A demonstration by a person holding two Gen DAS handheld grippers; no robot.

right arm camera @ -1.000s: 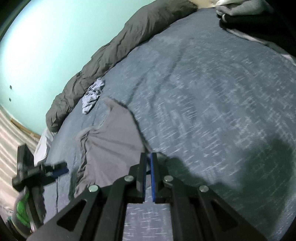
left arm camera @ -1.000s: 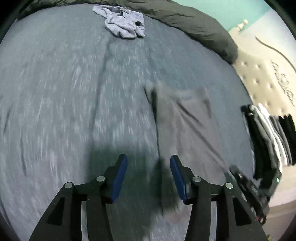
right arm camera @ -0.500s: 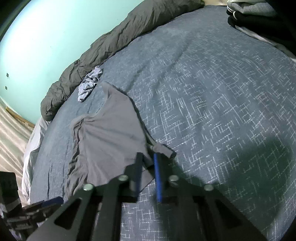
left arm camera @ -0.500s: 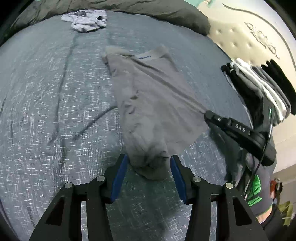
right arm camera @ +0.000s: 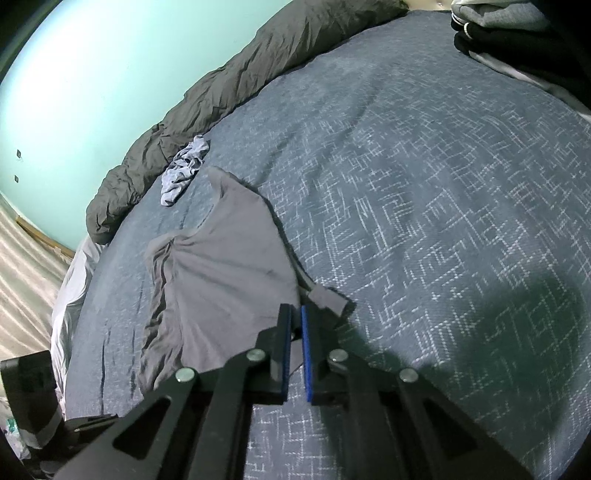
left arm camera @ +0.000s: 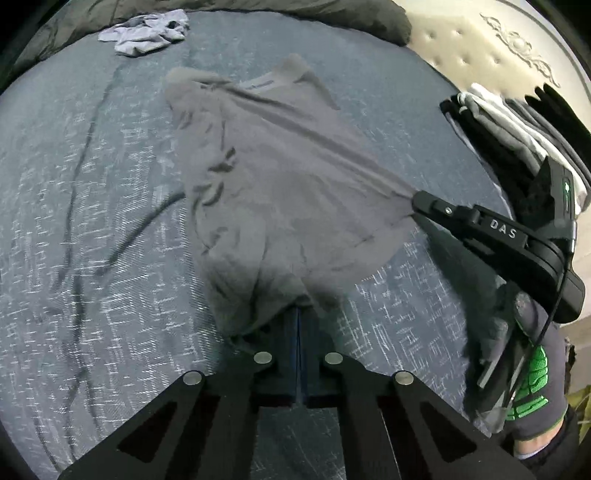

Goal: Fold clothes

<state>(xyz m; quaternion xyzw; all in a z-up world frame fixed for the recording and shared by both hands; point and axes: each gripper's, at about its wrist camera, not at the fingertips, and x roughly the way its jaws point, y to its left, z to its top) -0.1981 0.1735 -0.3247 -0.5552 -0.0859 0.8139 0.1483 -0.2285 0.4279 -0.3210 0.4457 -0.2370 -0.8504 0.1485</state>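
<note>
We hold our left gripper (left arm camera: 298,314) angled steeply down, jaws clamped together on the grey T-shirt (left arm camera: 280,192). Our right gripper (right arm camera: 294,314), in a green-printed gloved hand (left arm camera: 532,384), pinches the shirt's other corner.

Patterned bed (left arm camera: 92,221), grey shirt (left arm camera: 280,177), crumpled garment (left arm camera: 144,31)

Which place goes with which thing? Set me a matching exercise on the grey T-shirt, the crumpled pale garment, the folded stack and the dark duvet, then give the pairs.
Things:
1. grey T-shirt
2. crumpled pale garment
3. folded stack
4. dark duvet

Places:
A. bunched along the far edge of the bed
B. beside the cream headboard
C. pinched at its near hem by both grippers
D. loose on the bedspread, just before the duvet

Pairs: 1-C, 2-D, 3-B, 4-A
</note>
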